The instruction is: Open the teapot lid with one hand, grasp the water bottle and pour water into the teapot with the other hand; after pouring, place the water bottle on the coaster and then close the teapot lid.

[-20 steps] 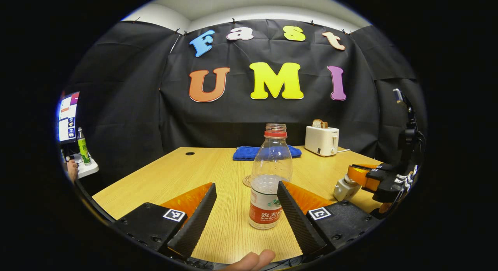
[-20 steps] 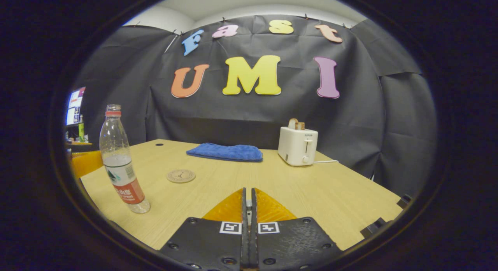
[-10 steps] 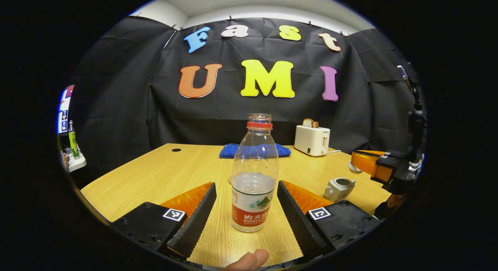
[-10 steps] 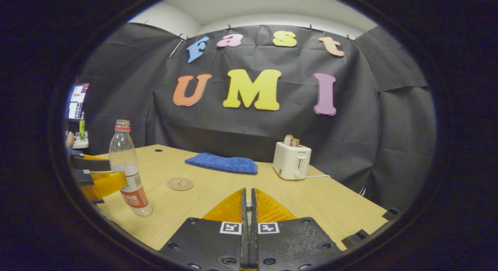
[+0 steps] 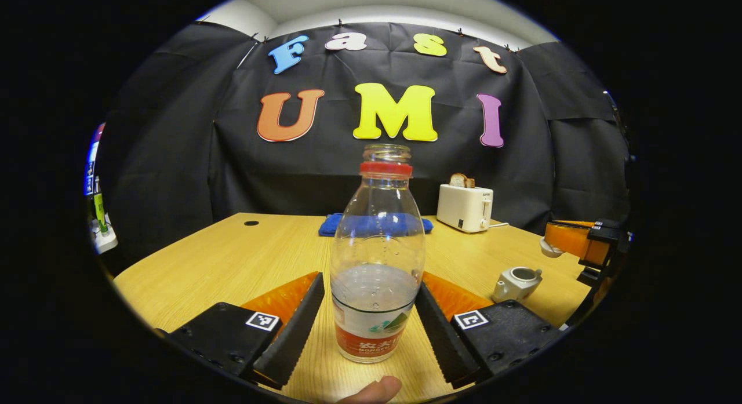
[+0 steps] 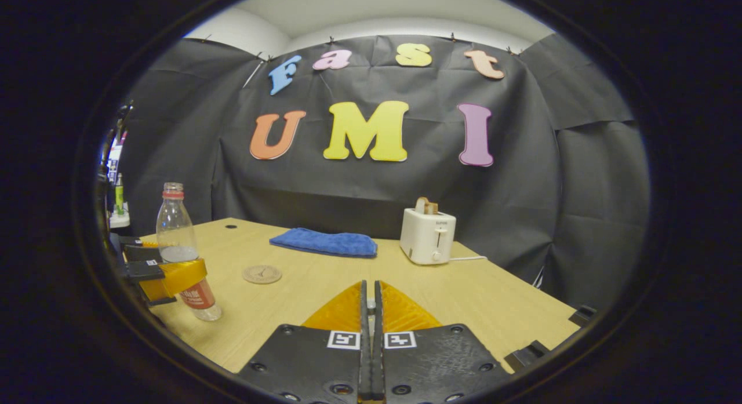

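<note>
While my left gripper (image 5: 368, 311) straddled the uncapped bottle (image 5: 377, 259) ungripped, its view showed the lidless teapot (image 5: 516, 282); my right gripper (image 6: 371, 311) was clenched.

Left gripper (image 5: 368, 323) spread (right gripper (image 6: 371, 334) apparently closed).

I work in a recording booth, not a home: black cloth wall (image 6: 522, 178) pinned up all round a bare wooden table (image 6: 475, 299), household props laid out on it, a white toaster (image 6: 428, 237) and a folded blue towel (image 6: 324, 243), with a computer monitor (image 5: 90, 172) glowing outside the cloth.
</note>
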Available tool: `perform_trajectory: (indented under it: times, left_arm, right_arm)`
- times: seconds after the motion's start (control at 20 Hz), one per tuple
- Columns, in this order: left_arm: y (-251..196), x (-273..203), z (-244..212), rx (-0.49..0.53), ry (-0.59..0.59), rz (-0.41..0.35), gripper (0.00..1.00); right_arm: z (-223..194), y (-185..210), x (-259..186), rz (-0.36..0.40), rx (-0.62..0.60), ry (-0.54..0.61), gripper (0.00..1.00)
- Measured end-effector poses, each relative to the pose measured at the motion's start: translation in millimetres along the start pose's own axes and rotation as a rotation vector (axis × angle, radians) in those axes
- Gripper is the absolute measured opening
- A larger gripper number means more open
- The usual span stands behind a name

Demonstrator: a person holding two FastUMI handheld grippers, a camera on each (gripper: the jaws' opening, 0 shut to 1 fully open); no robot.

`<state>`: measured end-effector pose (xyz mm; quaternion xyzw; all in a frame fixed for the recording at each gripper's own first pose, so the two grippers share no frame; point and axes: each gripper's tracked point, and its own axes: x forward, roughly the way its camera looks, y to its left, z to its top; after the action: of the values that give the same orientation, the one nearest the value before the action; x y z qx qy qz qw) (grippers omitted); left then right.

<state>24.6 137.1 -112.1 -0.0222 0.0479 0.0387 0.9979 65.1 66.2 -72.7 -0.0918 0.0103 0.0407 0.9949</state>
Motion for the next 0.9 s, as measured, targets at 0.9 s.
perform_trajectory:
  times: [0.9]
  left_arm:
    - [-10.3,-3.2,20.7,0.374,0.07,0.004,0.77]
  right_arm:
    - [-10.6,-36.7,-8.7,-0.043,0.009,0.031,0.01]
